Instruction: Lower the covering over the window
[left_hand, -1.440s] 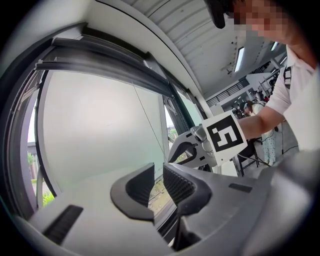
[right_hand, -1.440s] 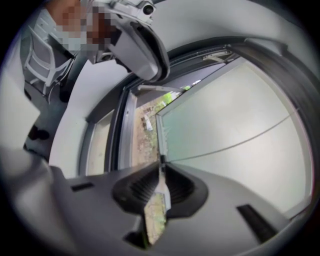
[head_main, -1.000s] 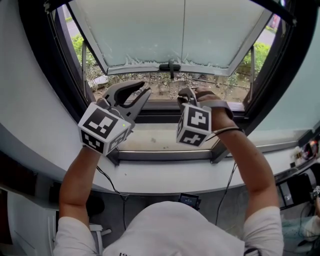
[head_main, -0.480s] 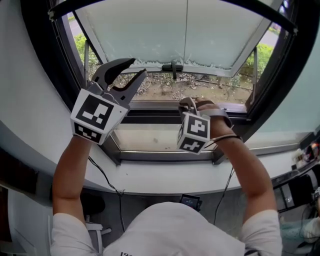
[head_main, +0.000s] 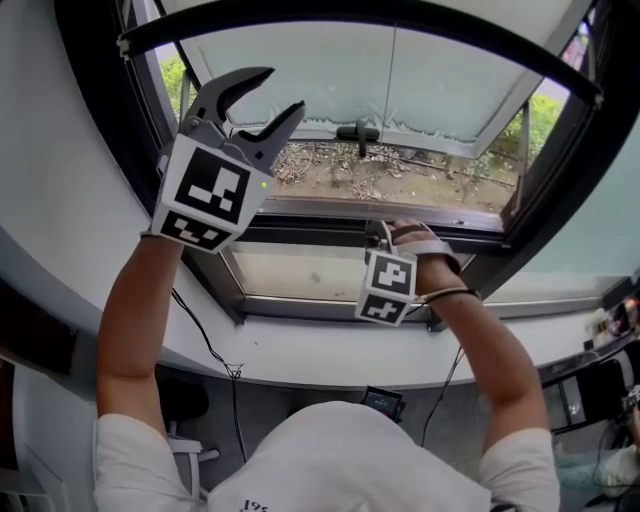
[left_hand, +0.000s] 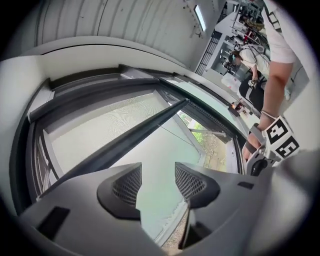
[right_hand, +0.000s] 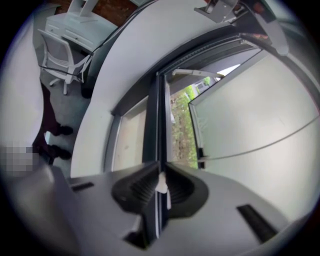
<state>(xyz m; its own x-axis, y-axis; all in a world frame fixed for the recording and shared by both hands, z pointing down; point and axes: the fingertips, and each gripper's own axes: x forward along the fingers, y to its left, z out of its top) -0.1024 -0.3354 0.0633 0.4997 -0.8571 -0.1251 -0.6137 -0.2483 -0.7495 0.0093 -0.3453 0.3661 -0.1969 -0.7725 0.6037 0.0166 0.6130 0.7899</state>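
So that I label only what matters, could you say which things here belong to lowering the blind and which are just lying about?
Job: blind; small white tab, probably its pull, pinched in right gripper.
Lying about: office chair; cable below the sill.

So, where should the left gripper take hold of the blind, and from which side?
Probably the dark handle at the middle of the blind's bottom bar. It sticks out under the bar, so fingers can close on it, and a central pull should keep the bar level. Come from below, room side; the left gripper has just been opening its fingers, nothing between them.
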